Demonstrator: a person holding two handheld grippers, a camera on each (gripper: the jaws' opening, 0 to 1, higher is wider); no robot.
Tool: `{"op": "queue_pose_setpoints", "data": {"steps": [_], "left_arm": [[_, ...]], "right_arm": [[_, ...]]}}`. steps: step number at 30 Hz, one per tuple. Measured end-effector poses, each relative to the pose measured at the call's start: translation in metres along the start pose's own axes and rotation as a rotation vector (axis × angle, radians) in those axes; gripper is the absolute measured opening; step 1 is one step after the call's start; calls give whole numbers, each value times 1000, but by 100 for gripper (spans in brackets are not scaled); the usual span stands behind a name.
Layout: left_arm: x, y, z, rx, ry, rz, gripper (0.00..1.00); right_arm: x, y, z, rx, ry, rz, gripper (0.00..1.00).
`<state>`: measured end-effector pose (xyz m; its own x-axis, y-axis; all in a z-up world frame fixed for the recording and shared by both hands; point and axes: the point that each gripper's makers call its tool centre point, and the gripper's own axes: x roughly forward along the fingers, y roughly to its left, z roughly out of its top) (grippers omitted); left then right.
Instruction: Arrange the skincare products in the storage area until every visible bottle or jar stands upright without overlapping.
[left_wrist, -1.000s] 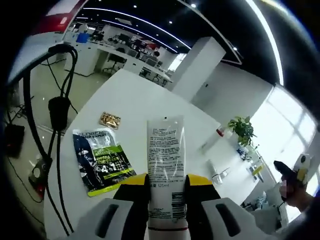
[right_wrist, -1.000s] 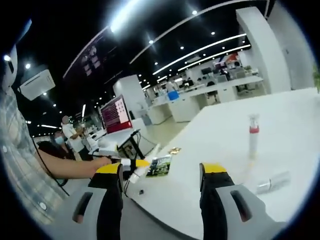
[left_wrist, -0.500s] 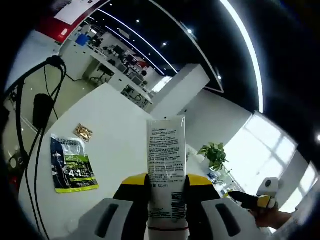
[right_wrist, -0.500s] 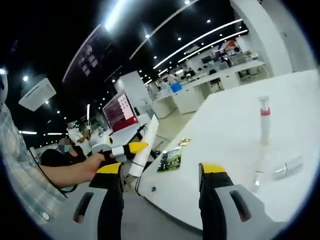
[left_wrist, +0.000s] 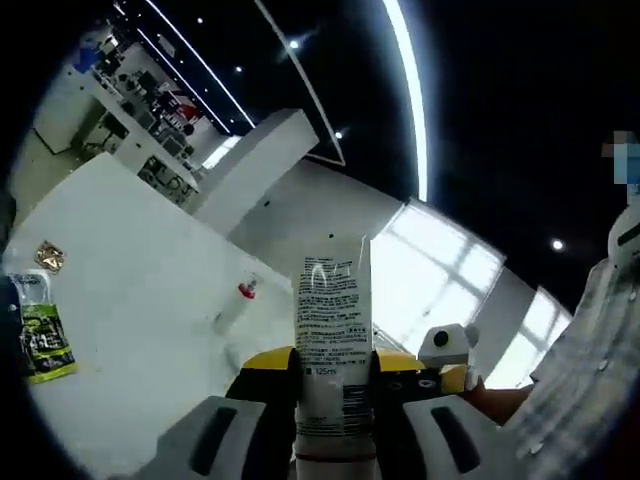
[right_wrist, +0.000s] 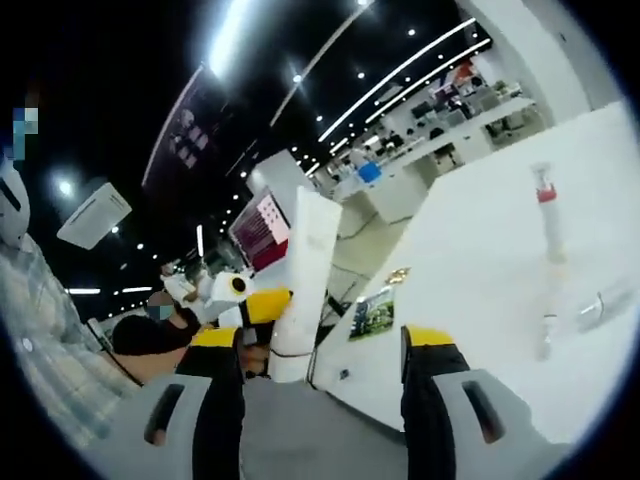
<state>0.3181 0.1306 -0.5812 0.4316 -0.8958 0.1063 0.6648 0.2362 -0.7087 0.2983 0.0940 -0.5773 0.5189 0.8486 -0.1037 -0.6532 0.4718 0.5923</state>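
Observation:
My left gripper (left_wrist: 332, 362) is shut on a white squeeze tube (left_wrist: 332, 320) with fine print, which stands up between the yellow jaws. In the right gripper view that tube (right_wrist: 308, 270) is held upright in the air off the table's near edge, with a hand behind the left gripper (right_wrist: 262, 306). My right gripper (right_wrist: 324, 342) is open with nothing between its fingers. On the white table (right_wrist: 480, 250) a slim bottle with a red cap (right_wrist: 548, 225) stands upright, and a clear bottle (right_wrist: 606, 302) lies on its side near it. The red-capped bottle (left_wrist: 240, 300) also shows far off in the left gripper view.
A green and black sachet (right_wrist: 372, 312) and a small gold packet (right_wrist: 398, 274) lie near the table's edge; the sachet (left_wrist: 36, 336) is at far left in the left gripper view. A person's checked sleeve (left_wrist: 590, 380) is at right. Office desks stand behind.
My left gripper has risen and tilted up with the tube, so the table has dropped low-left in its view. In the right gripper view the tube now stands taller and closer.

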Motion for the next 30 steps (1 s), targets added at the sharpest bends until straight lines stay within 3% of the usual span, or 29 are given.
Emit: {"op": "queue_pose_setpoints", "data": {"steps": [3,6,9,14,17,19,25,28,30], "left_arm": [[4,-16,-15,-17,51,-74,26],[5,-26,-23,-48,42,-127,26],[7,-35,-29,-66,67,-165,26],[9,-60,-41,-80,111,-301,27],[11,-60,-48,-106,136,-316,27],[9,-59,-46,-106,124,-330,27],[17,-51,-46,-116,114,-282,31],[21,-38,-47,-44,96,-220,32],[25,-34,-53,0,133,-193,33]], "right_arm": [[-3,23,12,6,-53,117,54],[-3,29,22,52,-105,166,52],[-1,31,21,99,-53,191,47],[3,36,16,98,-9,228,41],[4,42,11,135,28,264,34],[3,41,12,99,28,249,33],[9,22,16,155,-25,133,30],[12,12,13,108,-25,50,29],[13,9,10,83,-18,15,29]]}}
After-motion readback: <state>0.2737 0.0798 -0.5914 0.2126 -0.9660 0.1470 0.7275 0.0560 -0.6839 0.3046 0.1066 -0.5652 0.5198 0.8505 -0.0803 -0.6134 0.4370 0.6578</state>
